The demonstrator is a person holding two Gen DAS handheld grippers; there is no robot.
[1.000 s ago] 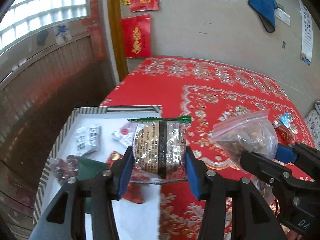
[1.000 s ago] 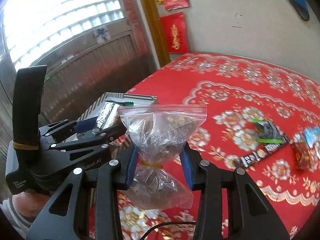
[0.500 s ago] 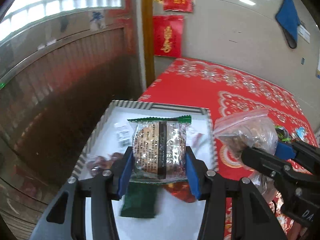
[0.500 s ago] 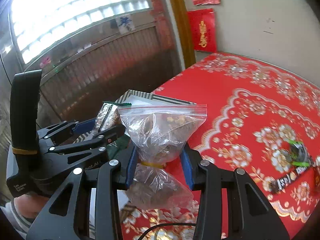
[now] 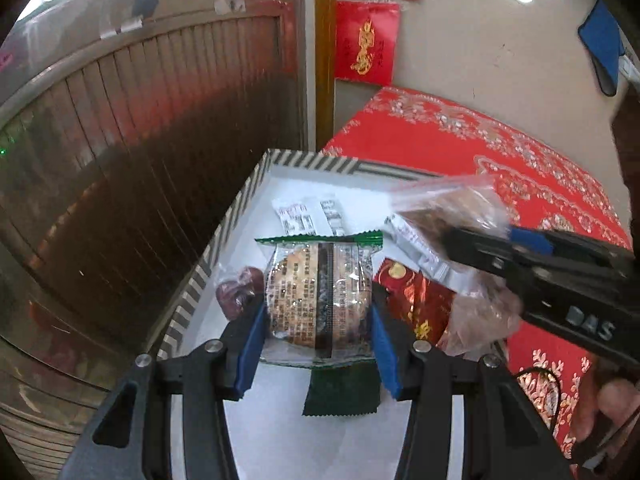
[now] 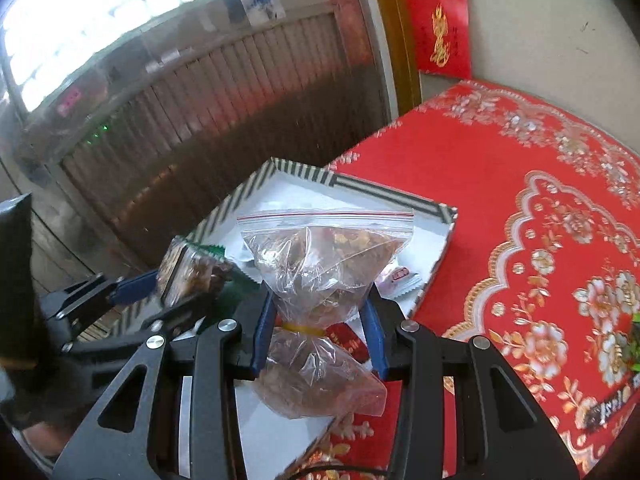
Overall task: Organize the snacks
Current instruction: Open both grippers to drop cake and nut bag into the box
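Left wrist: left gripper [image 5: 318, 312] clamps cookie pack [image 5: 320, 300] inside striped box rim [image 5: 224, 232].

I read "DAS" on the right tool [image 5: 496, 236]; print on the wrapped cake [image 5: 320, 300] is too small.
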